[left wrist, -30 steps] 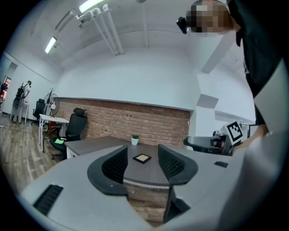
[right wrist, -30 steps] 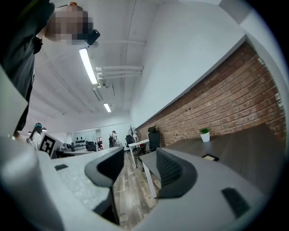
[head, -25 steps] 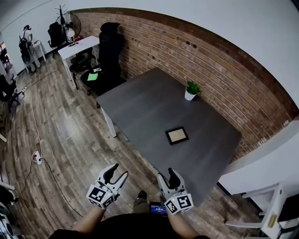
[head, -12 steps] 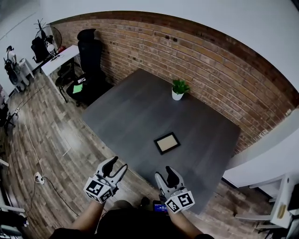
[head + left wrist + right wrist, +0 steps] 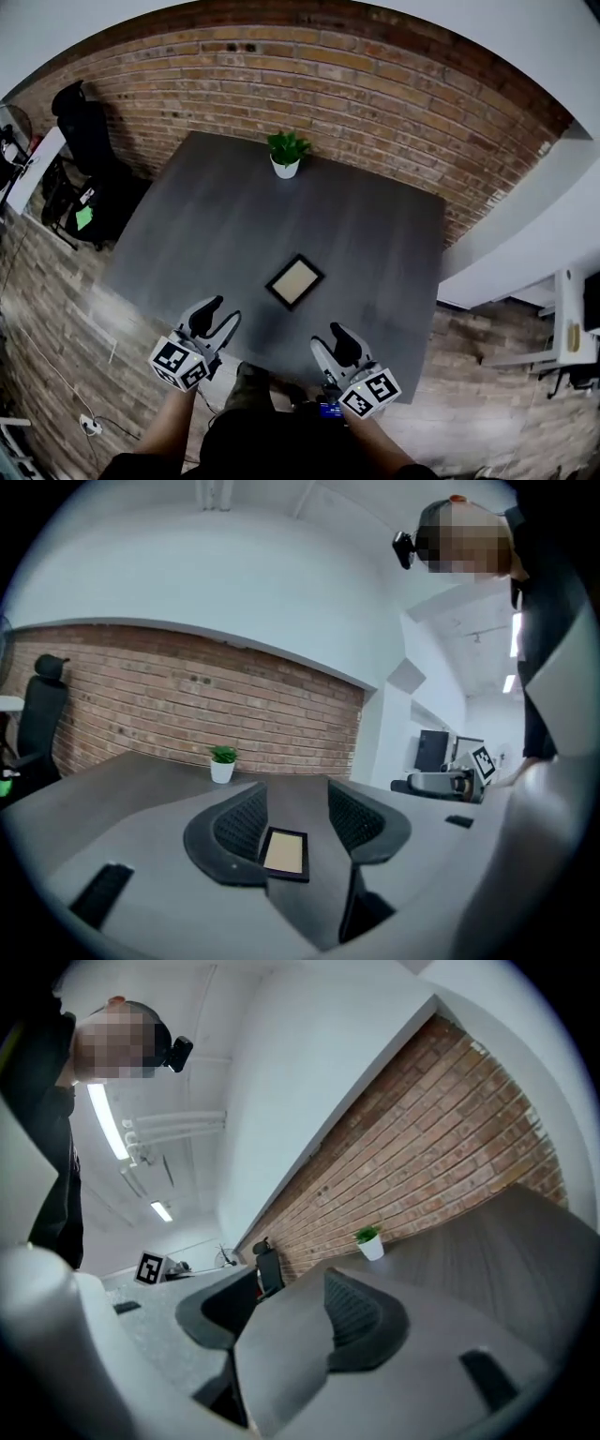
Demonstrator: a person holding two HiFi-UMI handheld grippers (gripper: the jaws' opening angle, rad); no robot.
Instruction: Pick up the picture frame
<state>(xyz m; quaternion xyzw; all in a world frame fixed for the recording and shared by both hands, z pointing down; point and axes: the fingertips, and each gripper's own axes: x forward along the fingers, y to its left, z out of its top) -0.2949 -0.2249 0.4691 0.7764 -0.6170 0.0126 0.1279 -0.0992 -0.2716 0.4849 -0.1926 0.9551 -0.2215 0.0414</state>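
The picture frame (image 5: 294, 281) is lying flat on the surface (image 5: 384, 234); the left gripper (image 5: 219, 315) at 7 o'clock and the right gripper (image 5: 328, 339) at 5 o'clock are hovering released, empty.

grey table (image 5: 375, 234), potted plant (image 5: 285, 153), brick wall (image 5: 309, 75), black chair (image 5: 89, 141)

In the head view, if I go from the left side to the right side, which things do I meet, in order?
Office chair, left gripper, picture frame, right gripper; the potted plant lines up with the frame, so it is left out.
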